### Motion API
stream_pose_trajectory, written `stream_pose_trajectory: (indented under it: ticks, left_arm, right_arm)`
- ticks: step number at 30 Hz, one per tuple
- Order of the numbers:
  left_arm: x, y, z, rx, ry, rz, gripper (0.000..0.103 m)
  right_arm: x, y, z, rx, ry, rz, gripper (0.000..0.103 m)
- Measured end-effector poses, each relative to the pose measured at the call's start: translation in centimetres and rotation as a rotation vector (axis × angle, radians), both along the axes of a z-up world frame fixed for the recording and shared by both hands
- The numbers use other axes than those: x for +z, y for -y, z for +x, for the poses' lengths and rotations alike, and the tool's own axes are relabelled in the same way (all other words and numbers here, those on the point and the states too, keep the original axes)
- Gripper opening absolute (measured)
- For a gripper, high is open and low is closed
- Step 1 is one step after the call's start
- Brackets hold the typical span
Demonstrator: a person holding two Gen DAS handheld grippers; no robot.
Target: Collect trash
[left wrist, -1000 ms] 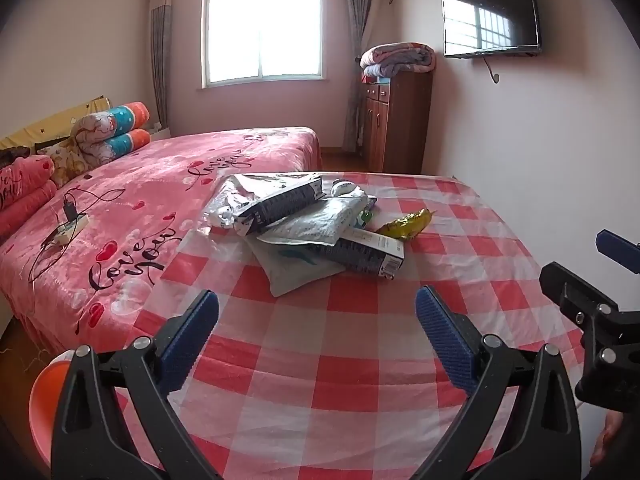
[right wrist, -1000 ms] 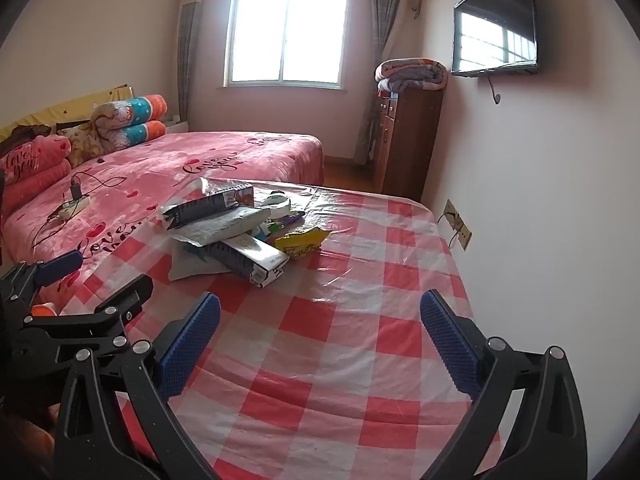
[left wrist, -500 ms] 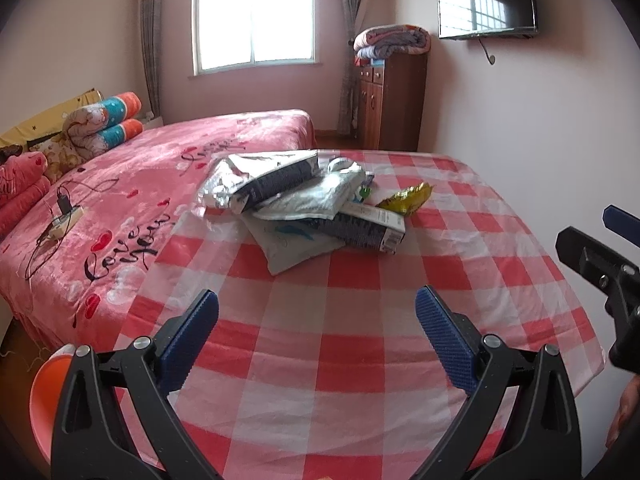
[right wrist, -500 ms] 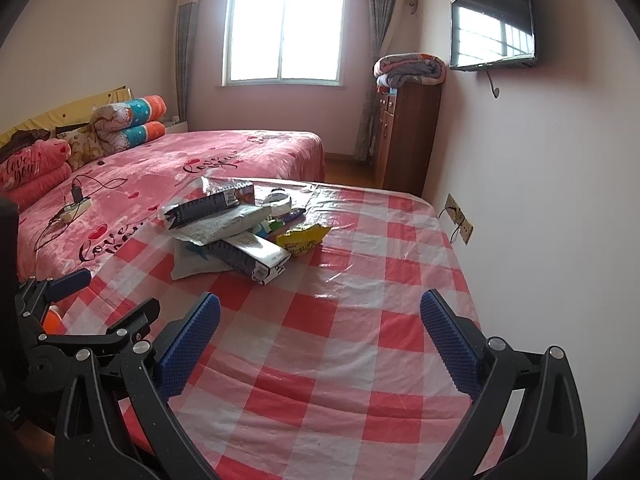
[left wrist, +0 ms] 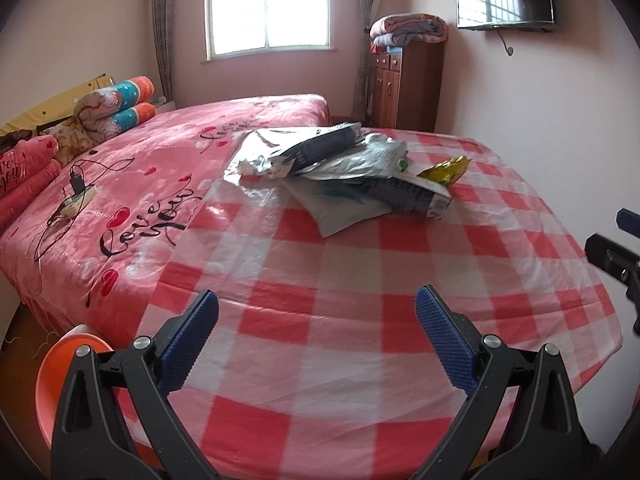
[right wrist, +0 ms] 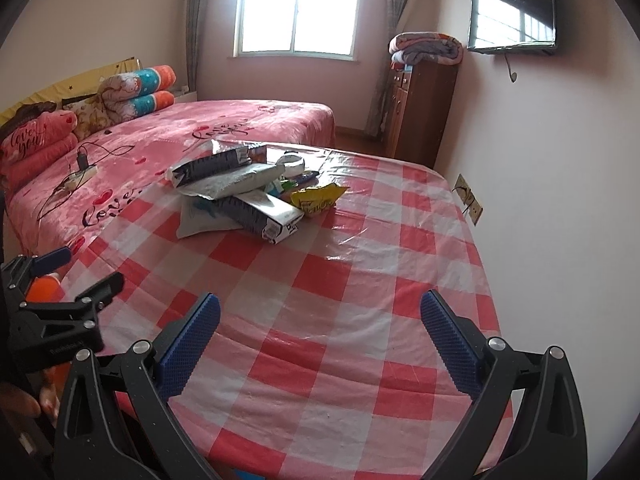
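Both claws hang over the near edge of the checked table [right wrist: 360,320], fingers spread wide with nothing between them. From the left claw [left wrist: 316,338] the heap of wrappers [left wrist: 320,160] lies ahead at about twelve o'clock, well apart; from the right claw [right wrist: 320,332] it sits at about eleven. The long carton [right wrist: 260,210] at the front of the heap runs from ten toward four. The yellow packet [right wrist: 318,198] lies on the right claw's side. An orange bin [left wrist: 60,376] waits at the left claw's eight o'clock.
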State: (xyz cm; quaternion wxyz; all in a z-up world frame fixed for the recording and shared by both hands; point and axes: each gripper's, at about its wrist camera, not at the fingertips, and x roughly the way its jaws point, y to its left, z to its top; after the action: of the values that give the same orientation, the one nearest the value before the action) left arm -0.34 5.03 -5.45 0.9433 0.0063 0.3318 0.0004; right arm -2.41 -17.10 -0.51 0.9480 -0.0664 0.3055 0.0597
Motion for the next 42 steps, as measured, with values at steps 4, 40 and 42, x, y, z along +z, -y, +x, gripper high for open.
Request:
stream_pose_trajectory:
  ticks: [4, 40, 42]
  left_arm:
    - [-0.1, -2.0, 1.4, -0.024, -0.060, -0.019, 0.099]
    - [0.2, -13.5, 28.2, 0.221, -0.139, -0.401, 0.097]
    - [-0.7, -13.8, 29.2, 0.236, -0.148, -0.405, 0.094]
  right_arm:
    - [-0.1, 0.4, 0.8, 0.027, -0.038, 0.040, 0.099]
    - [1.2, -0.5, 33.0, 0.183, -0.366, 0.449, 0.073]
    - [0.7, -1.5, 35.2, 0.195, -0.394, 0.438, 0.073]
